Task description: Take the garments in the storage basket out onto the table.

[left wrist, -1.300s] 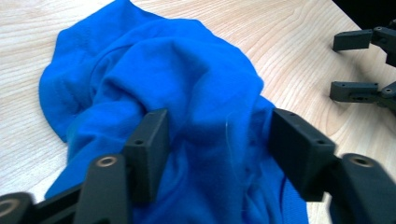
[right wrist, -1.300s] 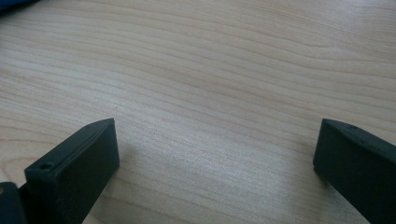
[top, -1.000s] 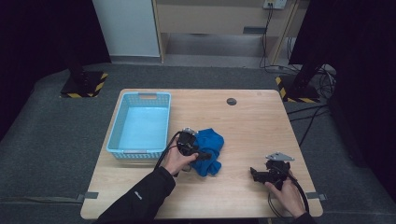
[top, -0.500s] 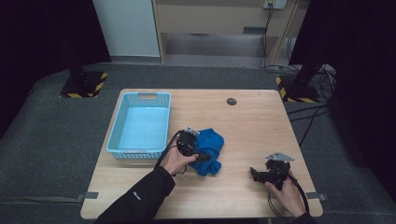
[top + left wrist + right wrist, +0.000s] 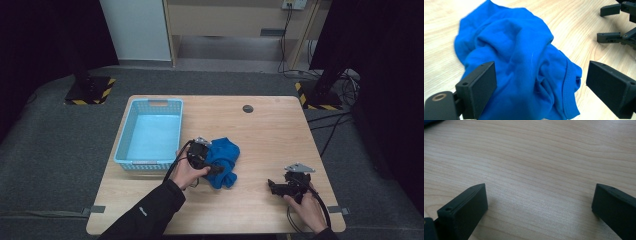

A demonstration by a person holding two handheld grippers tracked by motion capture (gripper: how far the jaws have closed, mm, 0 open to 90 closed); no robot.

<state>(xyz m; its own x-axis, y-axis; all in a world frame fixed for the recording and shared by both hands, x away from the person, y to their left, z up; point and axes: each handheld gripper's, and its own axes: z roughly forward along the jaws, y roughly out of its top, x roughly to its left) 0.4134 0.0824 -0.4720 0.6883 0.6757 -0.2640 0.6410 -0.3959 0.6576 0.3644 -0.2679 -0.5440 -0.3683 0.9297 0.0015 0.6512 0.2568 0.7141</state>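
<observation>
At frame centre, high view: left gripper [image 5: 216, 169] on the blue cloth [image 5: 225, 159], right gripper [image 5: 272, 186] idle at lower right.
High view: cloth lay crumpled on the wooden table [image 5: 270, 135], just right of the light blue basket [image 5: 150, 135]; left gripper's jaws had just been opening, cloth between them. Right gripper sat well apart from the cloth, over bare wood. Left gripper view: jaws spread wide either side of the cloth [image 5: 519, 62], pads not pressing it; right gripper [image 5: 616, 25] at upper right of frame. Right gripper view: jaws spread, nothing between them, bare table [image 5: 536, 165] below; a sliver of cloth [image 5: 431, 122] at upper left corner.
</observation>
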